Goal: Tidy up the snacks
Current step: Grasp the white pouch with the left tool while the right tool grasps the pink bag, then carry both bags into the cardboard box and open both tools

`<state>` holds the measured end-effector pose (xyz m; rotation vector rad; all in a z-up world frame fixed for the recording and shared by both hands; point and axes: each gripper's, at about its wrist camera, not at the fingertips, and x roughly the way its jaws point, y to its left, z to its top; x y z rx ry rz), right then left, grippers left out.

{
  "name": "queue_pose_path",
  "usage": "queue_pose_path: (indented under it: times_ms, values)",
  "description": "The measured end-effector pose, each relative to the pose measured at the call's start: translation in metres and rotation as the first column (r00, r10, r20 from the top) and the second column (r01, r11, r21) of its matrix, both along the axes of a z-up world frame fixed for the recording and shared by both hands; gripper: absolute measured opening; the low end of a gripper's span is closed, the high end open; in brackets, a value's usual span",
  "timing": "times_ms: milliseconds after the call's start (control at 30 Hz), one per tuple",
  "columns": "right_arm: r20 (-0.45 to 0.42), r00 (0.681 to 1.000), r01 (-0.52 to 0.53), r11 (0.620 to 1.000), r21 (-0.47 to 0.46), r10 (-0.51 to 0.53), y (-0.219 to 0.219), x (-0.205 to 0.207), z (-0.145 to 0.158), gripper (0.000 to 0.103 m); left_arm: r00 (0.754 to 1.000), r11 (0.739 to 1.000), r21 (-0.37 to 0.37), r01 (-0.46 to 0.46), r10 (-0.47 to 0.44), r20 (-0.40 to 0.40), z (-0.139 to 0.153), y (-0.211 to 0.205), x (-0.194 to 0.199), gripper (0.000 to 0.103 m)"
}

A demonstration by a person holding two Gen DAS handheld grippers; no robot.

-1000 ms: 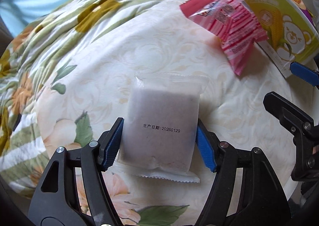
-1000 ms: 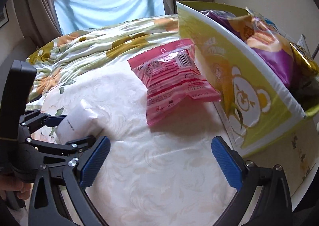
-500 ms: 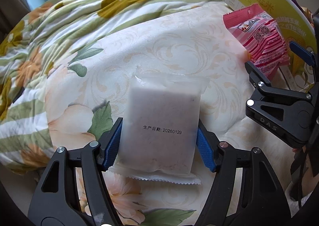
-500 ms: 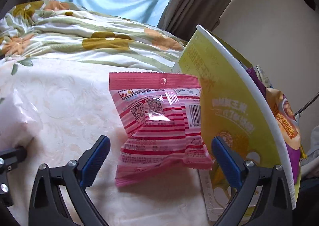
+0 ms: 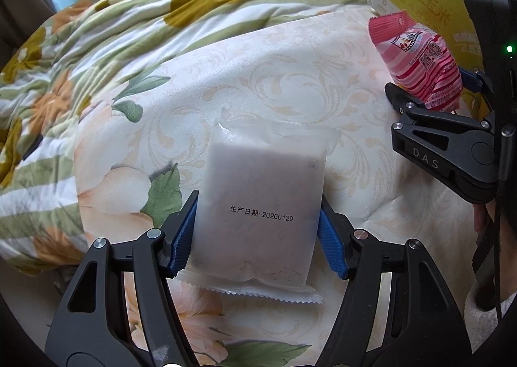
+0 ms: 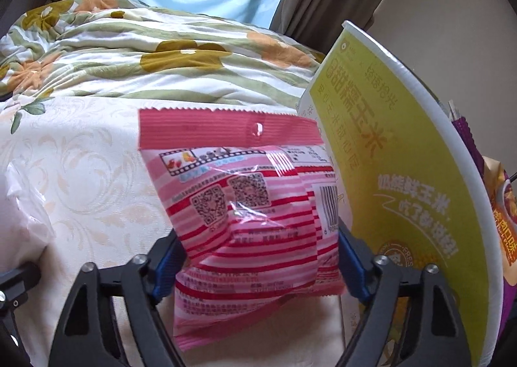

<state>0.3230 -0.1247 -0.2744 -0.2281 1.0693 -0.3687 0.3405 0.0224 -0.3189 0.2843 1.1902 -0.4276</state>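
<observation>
Pink packet [image 6: 245, 221] between the right gripper [image 6: 258, 265] fingers as they close, left gripper [image 5: 257, 231] tightening on the white packet [image 5: 258, 208]; either slippery wrapper could squirt out.

free: cream bedsheet [image 5: 290, 82] between packets | blocked: yellow box [image 6: 404, 173] wall just right of pink packet [image 6: 252, 221]

Bed [image 5: 290, 76], covered by cream sheet with pale scroll pattern and peach flowers. Rumpled floral quilt [image 5: 145, 11], green stripes and mustard blossoms, heaped across far side, 10 to 12 o'clock. White translucent snack packet [image 5: 258, 211] at centre of left wrist view, bearing printed date. Pink striped snack packet [image 6: 245, 221] at its 2 o'clock, well apart. Yellow-green box [image 6: 404, 173] standing on bed just beside pink packet, at its 3 o'clock.
</observation>
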Motion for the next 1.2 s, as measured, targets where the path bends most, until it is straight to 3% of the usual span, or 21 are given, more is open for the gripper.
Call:
queue_pose_path:
  times_ms: [167,433,567,667,967,1200]
  values:
    - [-0.021,1.000,-0.019,1.000,0.017,0.019,0.001,-0.007,0.002,0.065,1.000,1.000,-0.018,-0.018,0.018,-0.010,0.001,-0.005,-0.003,0.063]
    - [-0.032,0.999,-0.035,0.993,0.113,0.039,0.008,-0.038,0.012,0.064,0.999,0.999,-0.041,-0.035,0.033,-0.038,0.002,-0.011,-0.012,0.061]
    - [-0.013,0.999,-0.037,0.977,0.211,0.041,0.002,-0.047,0.030,0.063,0.996,0.995,-0.066,-0.071,0.068,-0.054,0.013,-0.009,-0.018,0.061]
    - [0.013,0.999,-0.049,0.957,0.287,0.048,-0.002,-0.055,0.054,0.063,0.995,0.992,-0.083,-0.095,0.092,-0.038,0.036,-0.006,-0.025,0.061]
    - [0.181,0.979,-0.168,0.865,0.472,0.091,-0.038,-0.083,0.166,0.063,0.989,0.982,-0.146,-0.116,0.128,0.072,0.149,-0.025,-0.039,0.061]
    - [0.260,0.964,-0.177,0.879,0.442,0.063,-0.118,-0.098,0.230,0.063,0.985,0.974,-0.220,-0.046,0.081,0.151,0.218,-0.111,-0.034,0.061]
